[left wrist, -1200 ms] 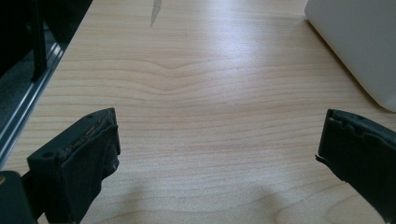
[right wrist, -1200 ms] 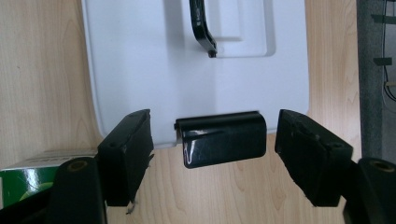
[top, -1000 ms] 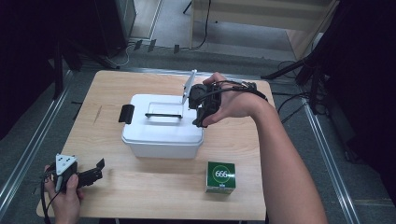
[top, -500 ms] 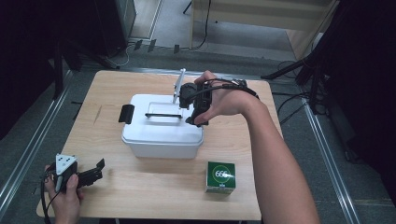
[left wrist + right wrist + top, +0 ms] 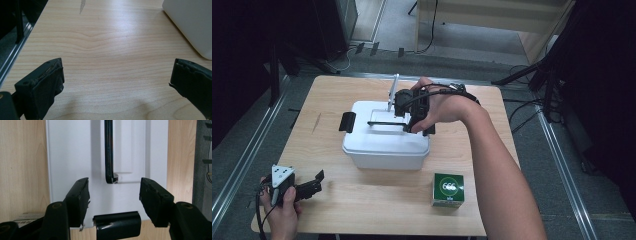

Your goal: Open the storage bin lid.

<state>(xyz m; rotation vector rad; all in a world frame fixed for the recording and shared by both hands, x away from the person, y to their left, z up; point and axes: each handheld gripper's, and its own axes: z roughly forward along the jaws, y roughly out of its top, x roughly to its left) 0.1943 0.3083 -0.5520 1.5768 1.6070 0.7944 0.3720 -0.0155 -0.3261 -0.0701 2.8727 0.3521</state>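
A white lidded box (image 5: 382, 145) stands mid-table, with a thin black handle (image 5: 384, 123) on its lid and a black latch (image 5: 347, 121) at its left end. My right gripper (image 5: 414, 125) hangs over the lid's right end, pointing down. In the right gripper view its jaws (image 5: 113, 192) stand apart above the white lid (image 5: 72, 157). The handle's end (image 5: 109, 152) lies just beyond them and the right-end latch (image 5: 117, 225) sits below; they have just been closing with nothing pressed between them. My left gripper (image 5: 318, 181) rests open at the table's near left corner, over bare wood (image 5: 117, 77).
A green carton (image 5: 448, 189) stands near the front edge, right of the box. The box's corner (image 5: 190, 22) shows at the upper right of the left gripper view. Metal rails run along both table sides, with dark stands and cables behind.
My right hand has slid left over the lid, closer to the handle's end, and its jaws have narrowed. The left hand has stayed put.
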